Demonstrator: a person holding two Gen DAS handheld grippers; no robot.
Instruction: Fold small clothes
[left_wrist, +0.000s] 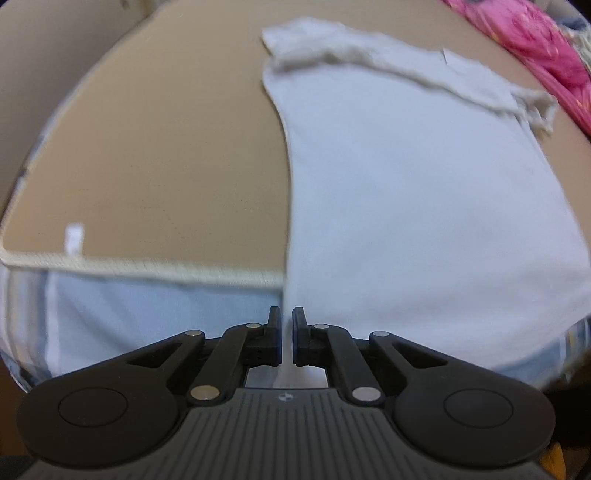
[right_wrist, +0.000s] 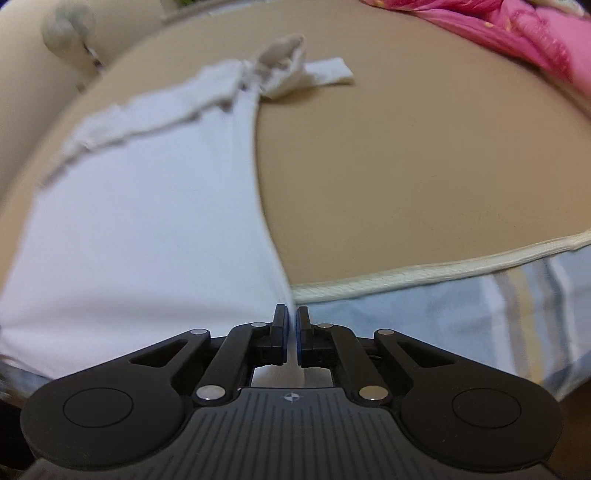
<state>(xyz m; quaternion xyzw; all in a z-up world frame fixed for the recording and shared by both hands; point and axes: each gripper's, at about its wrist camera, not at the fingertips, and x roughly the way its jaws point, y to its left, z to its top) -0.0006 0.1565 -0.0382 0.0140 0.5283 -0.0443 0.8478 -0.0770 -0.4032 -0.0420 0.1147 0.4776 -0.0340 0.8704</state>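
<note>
Garment (left_wrist: 406, 192) hem corners hidden btwn both grippers' clamped jaws.

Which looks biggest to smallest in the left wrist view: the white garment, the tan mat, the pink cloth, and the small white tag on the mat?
1. and 2. White garment and tan mat: look about alike, and the garment hides part of the mat, so unranked.
3. Pink cloth, cut off by the frame edge.
4. White tag.

The white garment (left_wrist: 424, 206) is soft, matt cloth (frayed along its far edge). The tan mat (left_wrist: 166, 155) looks smooth, its near edge (right_wrist: 443, 271) bound in ribbed cord.
</note>
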